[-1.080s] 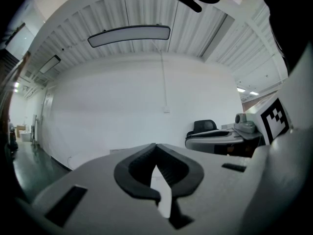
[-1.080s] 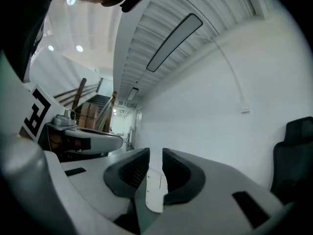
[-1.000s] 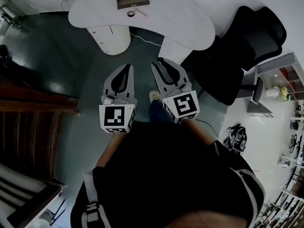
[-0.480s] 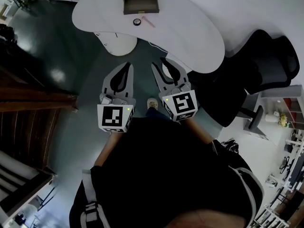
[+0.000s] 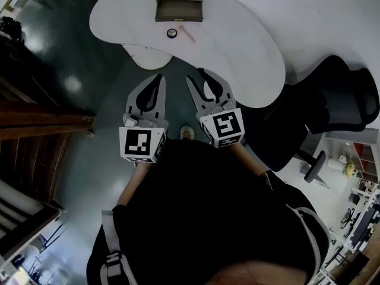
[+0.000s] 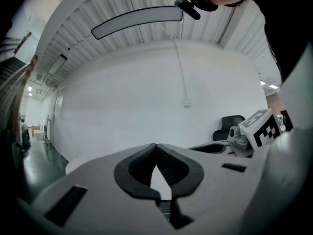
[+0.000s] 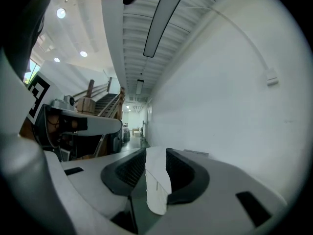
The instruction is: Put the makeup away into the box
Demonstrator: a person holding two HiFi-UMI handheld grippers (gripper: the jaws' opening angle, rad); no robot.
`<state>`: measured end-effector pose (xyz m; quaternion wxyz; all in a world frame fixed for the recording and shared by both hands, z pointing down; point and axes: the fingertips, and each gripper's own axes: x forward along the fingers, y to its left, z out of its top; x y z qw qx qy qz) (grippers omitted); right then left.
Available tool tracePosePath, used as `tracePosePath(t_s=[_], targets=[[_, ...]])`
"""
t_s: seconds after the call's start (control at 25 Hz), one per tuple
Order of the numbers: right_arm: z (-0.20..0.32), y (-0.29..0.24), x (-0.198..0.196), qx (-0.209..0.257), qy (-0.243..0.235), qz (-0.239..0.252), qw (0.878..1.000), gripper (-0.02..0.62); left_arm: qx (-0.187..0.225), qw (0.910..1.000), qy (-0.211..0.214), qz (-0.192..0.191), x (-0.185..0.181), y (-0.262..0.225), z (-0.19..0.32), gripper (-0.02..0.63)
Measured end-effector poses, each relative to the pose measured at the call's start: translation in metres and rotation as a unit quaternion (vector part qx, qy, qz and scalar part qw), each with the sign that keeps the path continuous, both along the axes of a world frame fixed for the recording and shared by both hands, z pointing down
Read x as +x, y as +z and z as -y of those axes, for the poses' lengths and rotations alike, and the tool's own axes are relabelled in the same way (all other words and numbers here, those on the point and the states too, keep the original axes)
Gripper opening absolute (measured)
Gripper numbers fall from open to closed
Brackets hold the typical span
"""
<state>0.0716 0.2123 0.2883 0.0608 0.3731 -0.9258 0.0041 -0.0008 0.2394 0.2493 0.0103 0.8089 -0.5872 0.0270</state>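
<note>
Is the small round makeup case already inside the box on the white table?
No, the round makeup case lies on the white table outside the box, beside a pink stick.

I see white curved table [image 5: 237,40] ahead, dark glossy floor [image 5: 77,76] below, black office chair [image 5: 341,108] at right, wooden staircase [image 5: 35,141] left, white wall [image 6: 137,106], long ceiling light [image 6: 137,21] overhead.

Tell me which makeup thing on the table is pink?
The thin stick is pink. The other one, beside it, is a dark round compact.
</note>
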Motion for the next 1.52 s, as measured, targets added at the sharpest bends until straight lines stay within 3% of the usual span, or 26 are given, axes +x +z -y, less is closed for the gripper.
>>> tracePosePath(t_s=[0.44,0.8,1.16,1.52], targets=[[0.053,0.014,-0.011,-0.006,0.008,0.001,1.000,0.146,-0.026,0.9996,-0.012,-0.005,-0.020,0.022,0.042,0.008],[0.120,0.028,-0.049,0.021,0.022,-0.031,0.999,0.146,-0.037,0.9988,0.030,0.009,-0.047,0.044,0.124,0.008],[0.190,0.061,-0.079,-0.032,0.047,-0.049,0.997,0.146,-0.077,0.9947,0.065,0.018,-0.077,0.075,0.211,0.008],[0.222,0.093,-0.099,-0.074,0.068,-0.069,0.993,0.167,-0.104,0.9897,0.098,0.011,-0.100,0.095,0.253,0.008]])
